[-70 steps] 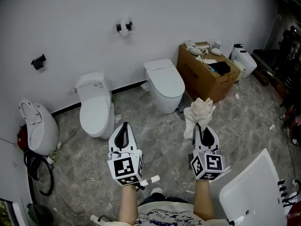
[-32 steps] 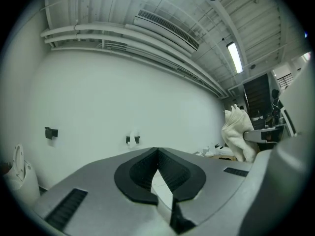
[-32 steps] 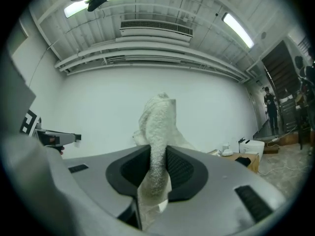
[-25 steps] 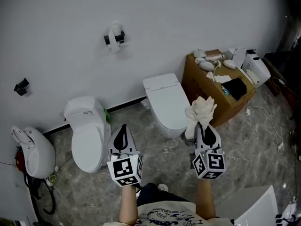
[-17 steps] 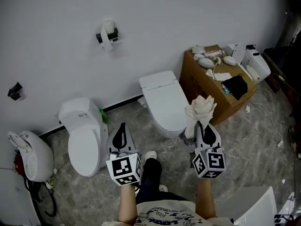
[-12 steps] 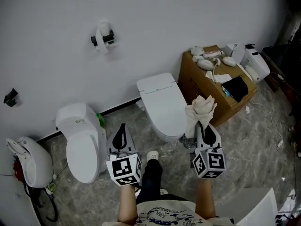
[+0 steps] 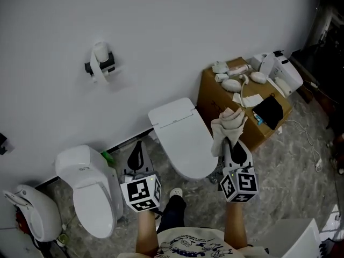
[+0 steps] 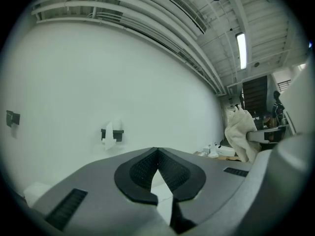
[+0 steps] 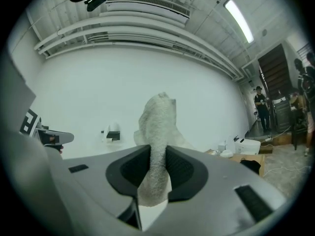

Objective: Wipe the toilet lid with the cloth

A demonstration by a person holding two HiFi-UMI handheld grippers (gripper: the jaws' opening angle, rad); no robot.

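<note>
Clamping cloth (image 9: 158, 117), R gripper (image 9: 157, 154); head view shows toilet lid (image 7: 180, 138).

Head view: I am looking steeply down from above and behind my left gripper (image 7: 139, 147) and right gripper (image 7: 229, 143).
Left gripper view: riding close behind its jaws, facing the wall (image 8: 98, 82).
Right gripper view: doing likewise.
Shared: all are catching the paper holder (image 7: 100, 66) ahead-left.
</note>
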